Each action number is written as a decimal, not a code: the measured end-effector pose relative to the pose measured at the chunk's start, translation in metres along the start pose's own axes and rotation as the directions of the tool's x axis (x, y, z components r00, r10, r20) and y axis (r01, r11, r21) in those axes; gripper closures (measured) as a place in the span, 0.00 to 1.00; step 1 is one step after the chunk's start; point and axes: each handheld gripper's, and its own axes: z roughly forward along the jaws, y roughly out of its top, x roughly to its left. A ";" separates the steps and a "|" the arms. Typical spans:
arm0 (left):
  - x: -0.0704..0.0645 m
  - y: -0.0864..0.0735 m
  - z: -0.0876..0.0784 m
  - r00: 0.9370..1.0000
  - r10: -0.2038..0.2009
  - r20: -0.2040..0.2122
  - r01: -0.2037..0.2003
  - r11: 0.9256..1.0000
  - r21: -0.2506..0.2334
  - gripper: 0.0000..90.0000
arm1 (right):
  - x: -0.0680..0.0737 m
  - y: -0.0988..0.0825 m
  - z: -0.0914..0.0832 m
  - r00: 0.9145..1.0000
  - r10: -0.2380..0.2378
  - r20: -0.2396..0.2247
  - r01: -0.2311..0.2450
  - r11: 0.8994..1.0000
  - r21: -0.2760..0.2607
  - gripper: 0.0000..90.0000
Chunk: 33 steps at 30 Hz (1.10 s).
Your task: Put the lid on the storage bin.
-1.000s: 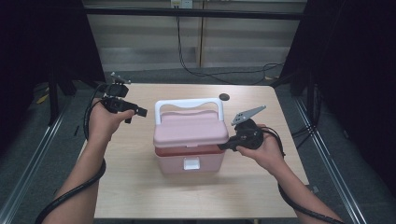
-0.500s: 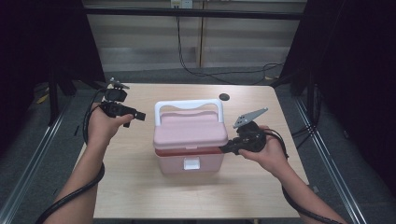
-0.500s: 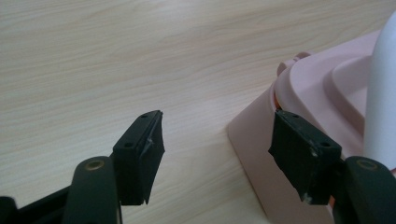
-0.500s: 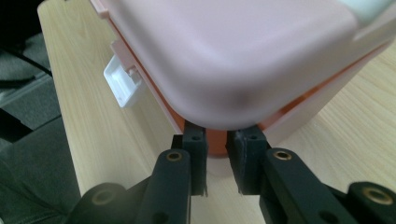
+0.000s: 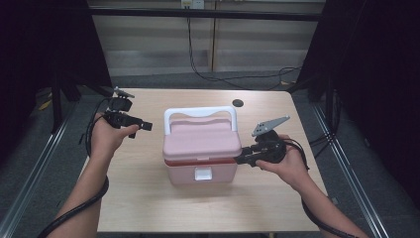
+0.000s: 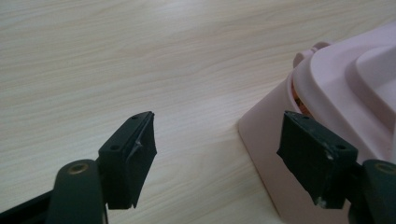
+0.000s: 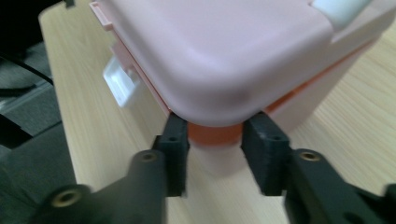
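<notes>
**Both grippers loosening at the pink cooler**

Left gripper [image 5: 144, 126] hangs off the cooler's left side, jaws spread wide and just been opening further, with bare table [image 6: 140, 56] between them. The pink cooler [image 5: 200, 148] sits mid-table, lid down, white handle [image 5: 199, 113] up. Right gripper [image 7: 215, 149] sits at the lid's right corner, jaws just been parting, straddling the orange rim [image 7: 214, 134]; whether they touch it I cannot tell.

Right gripper [image 7: 215, 154] jaws wider apart.
</notes>
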 end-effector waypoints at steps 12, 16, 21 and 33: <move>0.008 -0.012 0.003 1.000 -0.012 -0.003 0.012 1.000 -0.004 0.27 | -0.003 -0.021 0.007 1.000 0.028 0.007 -0.028 0.999 0.029 0.54; 0.010 -0.016 0.004 1.000 -0.012 -0.003 0.012 1.000 -0.014 0.26 | -0.003 -0.026 0.005 1.000 0.022 0.013 -0.022 1.000 0.014 0.47; 0.013 -0.022 0.006 1.000 -0.017 -0.002 0.017 1.000 -0.016 0.25 | -0.006 -0.037 0.003 0.999 0.038 0.022 -0.038 0.999 -0.010 0.41; 0.024 -0.043 0.012 0.999 -0.031 0.024 0.032 0.999 -0.022 0.24 | -0.010 -0.059 0.007 0.997 0.060 0.039 -0.060 0.998 0.005 0.31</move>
